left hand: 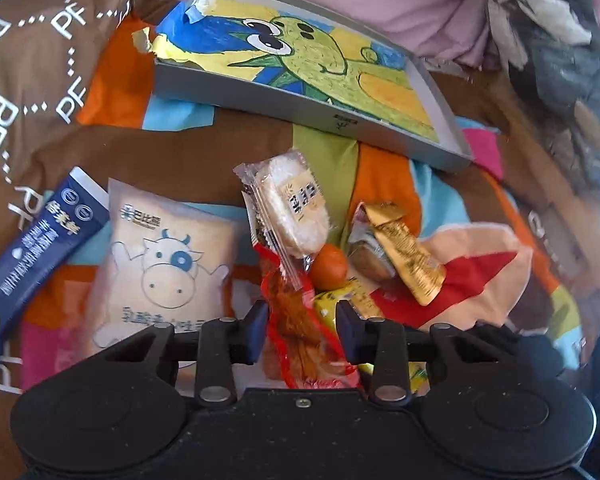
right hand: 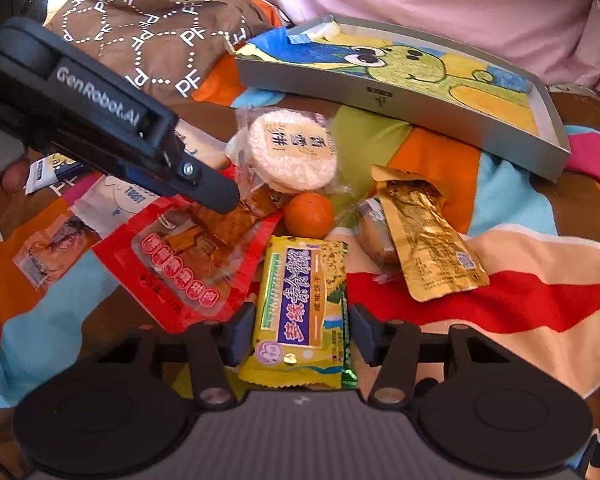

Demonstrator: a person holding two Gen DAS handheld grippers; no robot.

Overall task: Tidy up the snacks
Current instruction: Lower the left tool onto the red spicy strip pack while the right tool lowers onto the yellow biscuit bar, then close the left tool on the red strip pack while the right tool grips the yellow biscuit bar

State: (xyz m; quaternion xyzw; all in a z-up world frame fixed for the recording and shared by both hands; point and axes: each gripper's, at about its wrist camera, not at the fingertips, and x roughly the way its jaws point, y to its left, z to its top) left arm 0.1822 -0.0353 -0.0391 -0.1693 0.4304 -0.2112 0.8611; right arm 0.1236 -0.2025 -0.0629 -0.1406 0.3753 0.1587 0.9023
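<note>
Left gripper (left hand: 302,326) straddles the red packet (left hand: 296,320) at lower centre, seemingly gripping; right gripper (right hand: 302,330) brackets the yellow packet (right hand: 300,308), contact unclear.

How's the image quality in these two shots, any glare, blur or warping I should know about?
Left wrist view: fisheye bends the grey tray edges, the right margin smears into blur, and the clear rice cracker packet shows mild sheen. Right wrist view: bright daylight washes out the top left corner, the gold foil pouch glints, the tray rim curves, and the left gripper looks slightly soft.
</note>
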